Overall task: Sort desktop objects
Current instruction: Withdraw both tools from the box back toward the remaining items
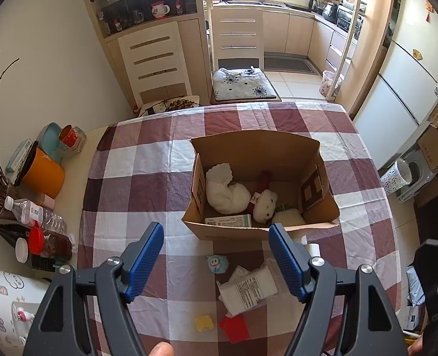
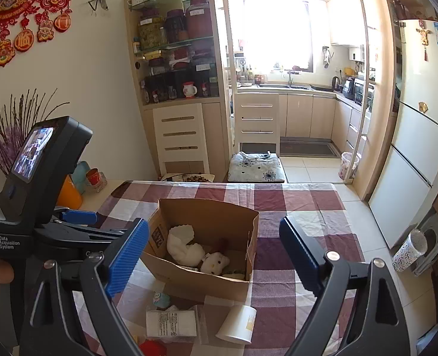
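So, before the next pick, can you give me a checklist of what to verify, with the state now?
1. Left tool open and holding nothing: ok.
2. Right tool open and holding nothing: ok.
3. Cardboard box open on top, with room inside: ok.
4. White packet loose on the cloth, in front of the box: ok.
5. Paper cup upright: not ok, it lies on its side.
6. Which item goes next: cannot tell.

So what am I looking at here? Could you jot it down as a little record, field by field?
surface: table with checked cloth
container: open cardboard box
in the box: white plush toy, small white doll, green-and-white packet
still on the cloth: blue toy, white printed packet, yellow piece, red piece, paper cup on its side
left gripper: open, empty
right gripper: open, empty
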Demonstrator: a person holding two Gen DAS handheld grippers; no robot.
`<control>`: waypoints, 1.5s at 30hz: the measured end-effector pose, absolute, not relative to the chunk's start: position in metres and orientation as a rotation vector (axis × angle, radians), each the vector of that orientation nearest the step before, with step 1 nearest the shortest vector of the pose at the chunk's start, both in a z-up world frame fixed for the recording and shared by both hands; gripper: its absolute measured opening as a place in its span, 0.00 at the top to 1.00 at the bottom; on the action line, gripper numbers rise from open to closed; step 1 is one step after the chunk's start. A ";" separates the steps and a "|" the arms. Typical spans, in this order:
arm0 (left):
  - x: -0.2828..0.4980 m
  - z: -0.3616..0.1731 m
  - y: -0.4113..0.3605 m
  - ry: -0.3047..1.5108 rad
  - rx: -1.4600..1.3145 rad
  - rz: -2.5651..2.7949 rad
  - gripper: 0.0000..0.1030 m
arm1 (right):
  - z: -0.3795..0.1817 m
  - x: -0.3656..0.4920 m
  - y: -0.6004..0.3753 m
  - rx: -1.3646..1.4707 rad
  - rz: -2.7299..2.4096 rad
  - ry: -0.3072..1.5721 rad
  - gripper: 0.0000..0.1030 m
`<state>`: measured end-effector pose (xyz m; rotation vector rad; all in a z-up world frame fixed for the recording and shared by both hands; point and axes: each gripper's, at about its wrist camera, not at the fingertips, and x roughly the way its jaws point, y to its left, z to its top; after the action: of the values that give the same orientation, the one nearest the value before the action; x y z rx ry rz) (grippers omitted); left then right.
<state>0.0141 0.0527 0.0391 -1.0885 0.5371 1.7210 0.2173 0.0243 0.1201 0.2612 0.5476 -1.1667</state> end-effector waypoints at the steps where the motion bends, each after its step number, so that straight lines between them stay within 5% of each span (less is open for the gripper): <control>1: 0.016 0.040 0.051 0.538 -1.084 1.722 0.27 | 0.121 0.217 0.025 0.261 -1.163 0.545 0.09; 45: 0.070 0.005 -0.003 0.583 -1.164 1.696 0.27 | 0.095 0.188 0.087 0.285 -1.044 0.592 0.07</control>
<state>0.0700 -0.0030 0.0051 -1.1635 0.5831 1.6963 0.1879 0.0866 0.0945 0.2852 0.5922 -1.0437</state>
